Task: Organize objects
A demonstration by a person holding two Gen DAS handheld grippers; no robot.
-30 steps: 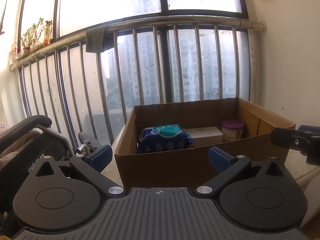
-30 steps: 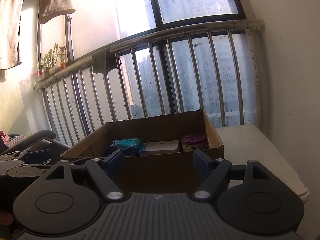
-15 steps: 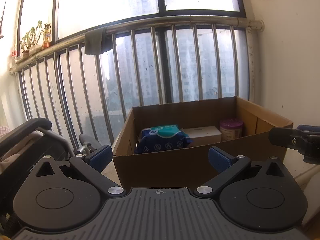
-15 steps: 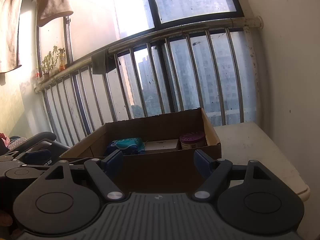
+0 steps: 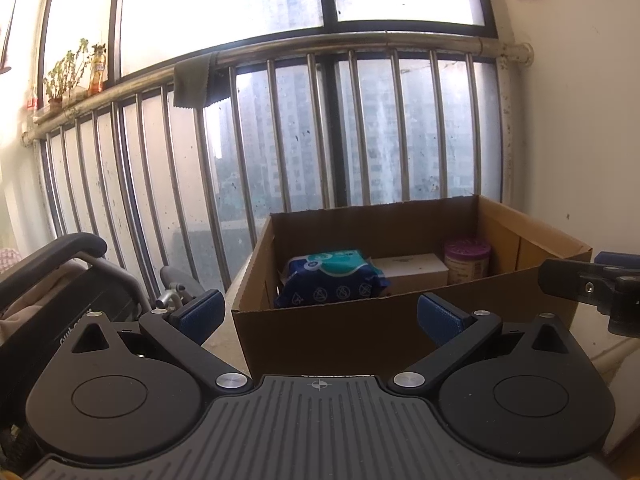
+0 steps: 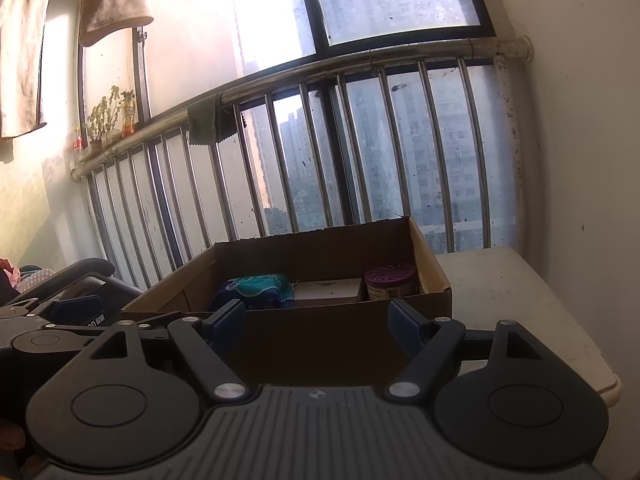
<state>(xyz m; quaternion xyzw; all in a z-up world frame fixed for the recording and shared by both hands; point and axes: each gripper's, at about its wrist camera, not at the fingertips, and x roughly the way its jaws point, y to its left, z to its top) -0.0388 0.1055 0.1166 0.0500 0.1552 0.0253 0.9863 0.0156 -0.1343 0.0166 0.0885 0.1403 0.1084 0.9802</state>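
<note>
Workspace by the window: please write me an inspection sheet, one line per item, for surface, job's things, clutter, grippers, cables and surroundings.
Surface: pale table, stained, bare at its right part.
Job's things: open cardboard box on the table; inside, from left, a blue pack, a white carton and a jar with purple lid.
Clutter: nothing seen on the table.
Grippers: left gripper and right gripper both open, holding nothing, before the box's near wall.
Cables: nothing seen.
Surroundings: window with metal railing, cloth over the rail, plants on the sill, a stroller at left.
</note>
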